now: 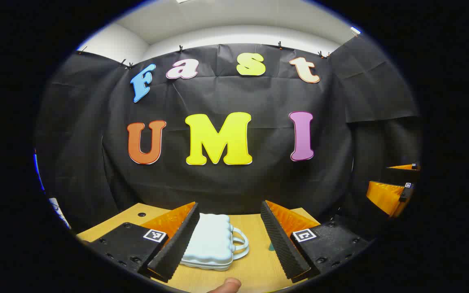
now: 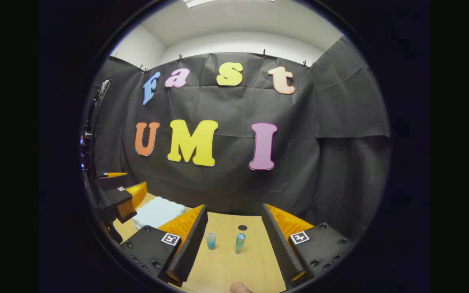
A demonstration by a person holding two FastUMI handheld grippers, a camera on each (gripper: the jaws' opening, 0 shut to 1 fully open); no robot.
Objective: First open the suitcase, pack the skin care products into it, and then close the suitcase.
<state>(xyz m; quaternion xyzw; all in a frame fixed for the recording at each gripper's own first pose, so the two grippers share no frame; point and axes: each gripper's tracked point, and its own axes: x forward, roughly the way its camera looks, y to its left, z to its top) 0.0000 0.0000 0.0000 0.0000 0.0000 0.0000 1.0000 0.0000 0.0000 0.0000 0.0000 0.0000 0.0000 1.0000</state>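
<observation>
- One pale blue suitcase (image 1: 210, 242), closed, on the table (image 1: 255, 268).
- Two skin care products: tube (image 2: 211, 241), bottle (image 2: 239, 243), standing apart.
- Left gripper (image 1: 228, 240) and right gripper (image 2: 234, 244): both spread wide, holding nothing.

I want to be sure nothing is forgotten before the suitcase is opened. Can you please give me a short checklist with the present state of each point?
1. Suitcase lies flat on the table, lid closed: ok.
2. Left gripper is open, with the suitcase ahead between its fingers: ok.
3. Right gripper is open and holds nothing: ok.
4. Skin care products stand upright on the table, a small tube and a taller bottle, apart from each other: ok.
5. Suitcase handle is free and faces the side toward the right gripper: ok.
6. Where the latch or zipper is: cannot tell.
</observation>
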